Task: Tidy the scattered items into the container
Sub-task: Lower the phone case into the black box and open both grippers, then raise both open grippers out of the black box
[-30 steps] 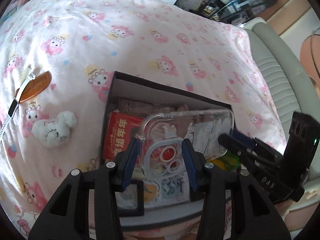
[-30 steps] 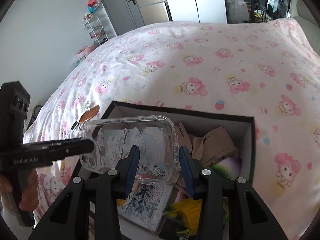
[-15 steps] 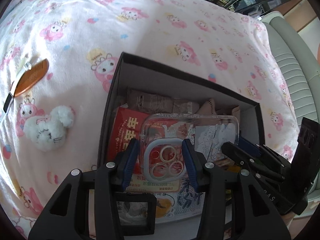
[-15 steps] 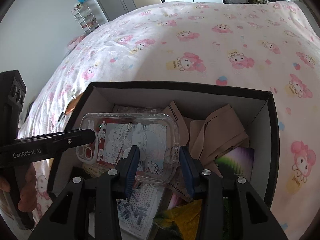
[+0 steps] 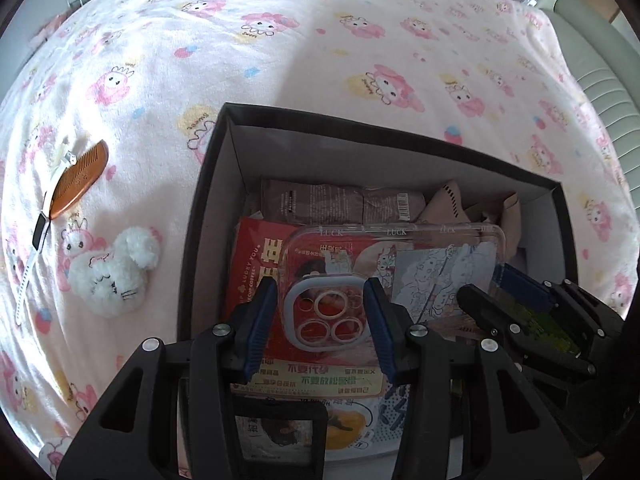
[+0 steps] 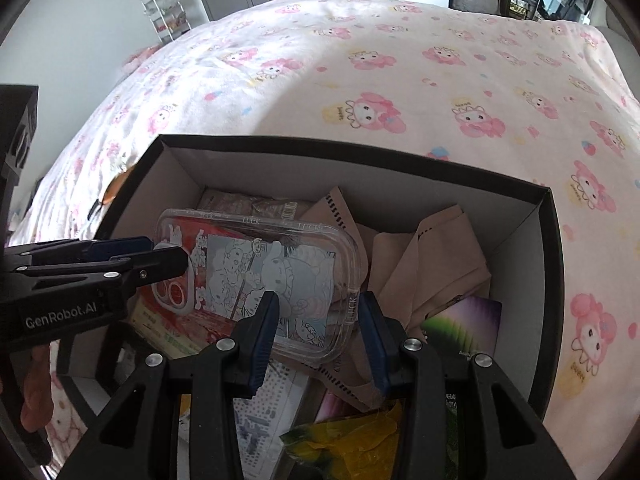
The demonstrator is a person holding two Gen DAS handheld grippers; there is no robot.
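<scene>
Though clamped, case between fingers.

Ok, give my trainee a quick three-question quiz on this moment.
1. True or false: both tools grip the clear phone case over the black box.
2. Which lies outside the box on the bedspread? A) red packet B) brown comb C) yellow packet
3. Fill in: the white plush toy lies on the box's ____ side in the left wrist view.

Key: 1 true: left tool holds the camera end, right tool the other. 2 B. 3 left.
</scene>
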